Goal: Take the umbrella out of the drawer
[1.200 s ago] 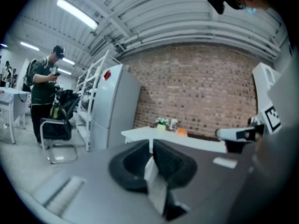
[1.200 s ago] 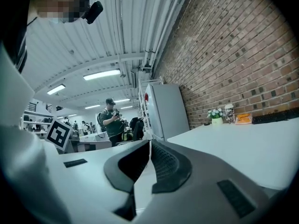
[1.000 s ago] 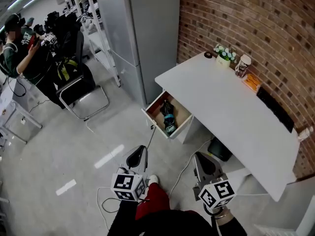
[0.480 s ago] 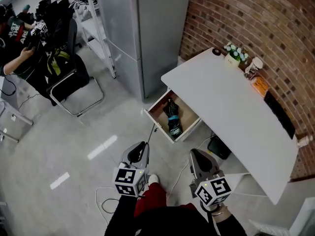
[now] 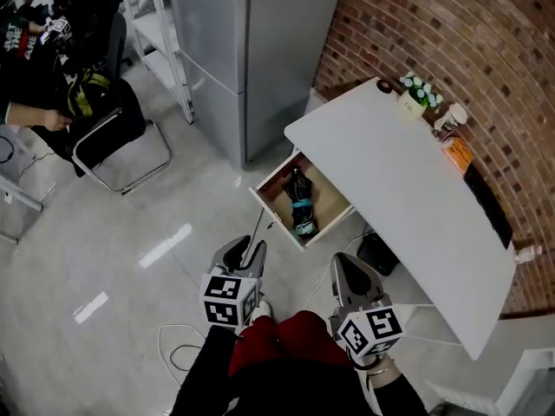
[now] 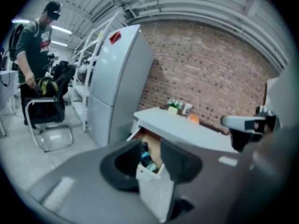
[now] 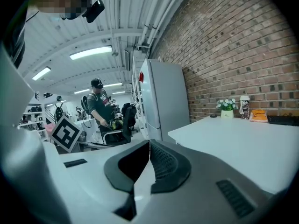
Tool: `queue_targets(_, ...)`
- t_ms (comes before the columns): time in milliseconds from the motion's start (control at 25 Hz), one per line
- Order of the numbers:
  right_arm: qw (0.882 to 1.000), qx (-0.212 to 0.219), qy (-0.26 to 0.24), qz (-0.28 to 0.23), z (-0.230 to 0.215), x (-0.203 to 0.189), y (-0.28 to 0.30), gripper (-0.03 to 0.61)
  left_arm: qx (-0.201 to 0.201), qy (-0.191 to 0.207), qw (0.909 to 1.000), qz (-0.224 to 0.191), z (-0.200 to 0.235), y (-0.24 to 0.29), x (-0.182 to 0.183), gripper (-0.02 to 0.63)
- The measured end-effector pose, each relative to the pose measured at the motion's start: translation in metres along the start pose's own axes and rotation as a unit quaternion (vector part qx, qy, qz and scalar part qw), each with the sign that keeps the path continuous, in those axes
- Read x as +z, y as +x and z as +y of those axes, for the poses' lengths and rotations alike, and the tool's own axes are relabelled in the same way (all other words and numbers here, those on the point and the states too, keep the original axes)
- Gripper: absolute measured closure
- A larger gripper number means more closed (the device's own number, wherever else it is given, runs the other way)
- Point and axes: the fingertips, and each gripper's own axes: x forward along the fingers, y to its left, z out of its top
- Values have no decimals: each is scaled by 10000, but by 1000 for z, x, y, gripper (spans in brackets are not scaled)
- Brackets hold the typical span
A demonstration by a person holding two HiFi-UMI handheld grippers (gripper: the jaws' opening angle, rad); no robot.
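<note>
The wooden drawer [image 5: 279, 178] stands pulled out from under the white desk [image 5: 408, 198]. In it lies a folded black umbrella [image 5: 300, 202] with a teal band. My left gripper [image 5: 249, 251] hovers over the floor just short of the drawer's front; its jaws are opening with nothing between them. Through their gap in the left gripper view I see the drawer's white front [image 6: 154, 192] and the umbrella [image 6: 146, 159] farther off. My right gripper [image 5: 345, 269] is beside it near the desk's edge, its pads [image 7: 161, 160] together and empty.
A grey fridge [image 5: 234, 50] stands behind the drawer against the brick wall. A black bin [image 5: 377, 254] sits under the desk, and a cable [image 5: 184, 354] lies on the floor. A chair [image 5: 113, 137] and a person are far left. A small plant [image 5: 414, 92] and cups sit on the desk's far end.
Both grippers have come forward, closer to the open drawer. The left gripper's jaws, together a second ago, now stand apart. The umbrella has not moved.
</note>
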Motion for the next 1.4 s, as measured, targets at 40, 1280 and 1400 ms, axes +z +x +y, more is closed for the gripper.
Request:
queue_targets(40, 10000, -17, -17, 34, -1, -1, 2, 577, -24, -5, 10000, 61, 0, 5, -1, 488)
queue_targets(1280, 9804, -111, -299, 1943, -85, -111, 152, 577, -151, -892, 9779, 1887, 20, 275, -75, 350)
queue_targets(1400, 9776, -145, -326, 2075, -93, -121, 165, 577, -79, -1101, 9737, 1993, 27, 294, -81, 350)
